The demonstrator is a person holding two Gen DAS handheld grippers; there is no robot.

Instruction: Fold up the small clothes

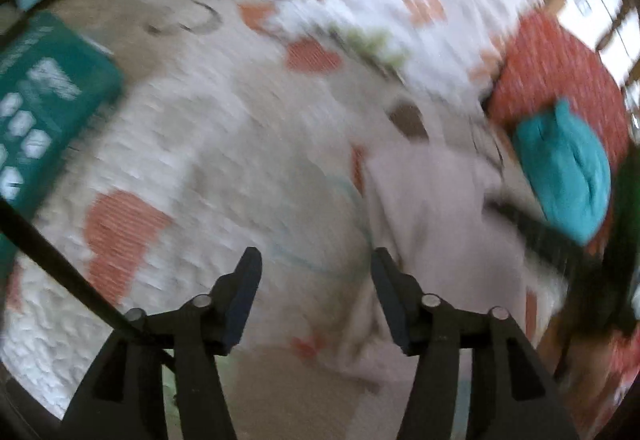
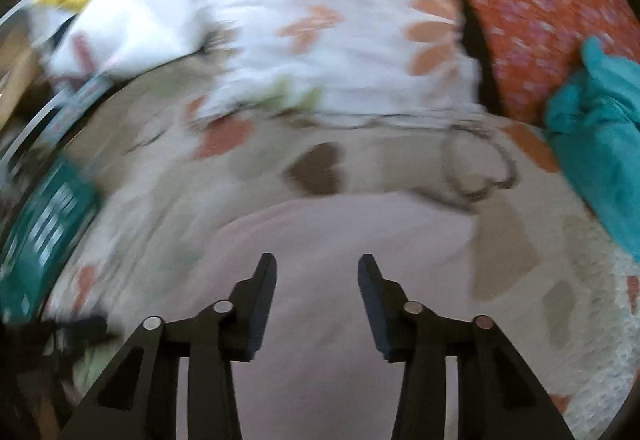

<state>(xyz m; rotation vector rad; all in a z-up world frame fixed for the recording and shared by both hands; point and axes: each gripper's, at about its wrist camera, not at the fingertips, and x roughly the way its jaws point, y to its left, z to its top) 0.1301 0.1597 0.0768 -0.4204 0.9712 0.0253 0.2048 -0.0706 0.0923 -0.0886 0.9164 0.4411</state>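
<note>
Bedding first: a white quilted spread (image 1: pixel 224 144) with orange blotches fills the left wrist view, blurred throughout.

Left wrist view
- Item: your left gripper (image 1: pixel 316 260). Jaws spread, nothing between the pads; it hangs above the spread with empty fingers, which suggests a hand between grips rather than mid-fold.
- Item: pale pink garment (image 1: pixel 436 224), lying flat on the spread just to the right of the fingers. Judged to be the piece in work, since it lies closest to both tools.
- Item: teal cloth (image 1: pixel 568 168), bunched against an orange patterned cushion (image 1: pixel 552 72) at the right edge. Likely waiting its turn, or set aside; you cannot tell which.
- Item: teal box (image 1: pixel 44 96) at the left edge, off the working area.
- Item: dark shape (image 1: pixel 540 236) crossing the right side, probably your other tool; too smeared to confirm.

Right wrist view
- Item: your right gripper (image 2: pixel 316 264). Jaws parted, pads pressing nothing, poised directly over the pink garment (image 2: pixel 320 240).
- Item: that garment again, spread broad beneath the fingers, its far edge curving ahead of them. Its flat lie favours a pinch at an edge.
- Item: teal cloth (image 2: pixel 596 144) at the right, touching the cushion (image 2: pixel 540 8).
- Item: white and yellow bundle (image 2: pixel 104 0), upper left, well apart from the work.
- Item: teal box (image 2: pixel 44 228), left edge.
</note>
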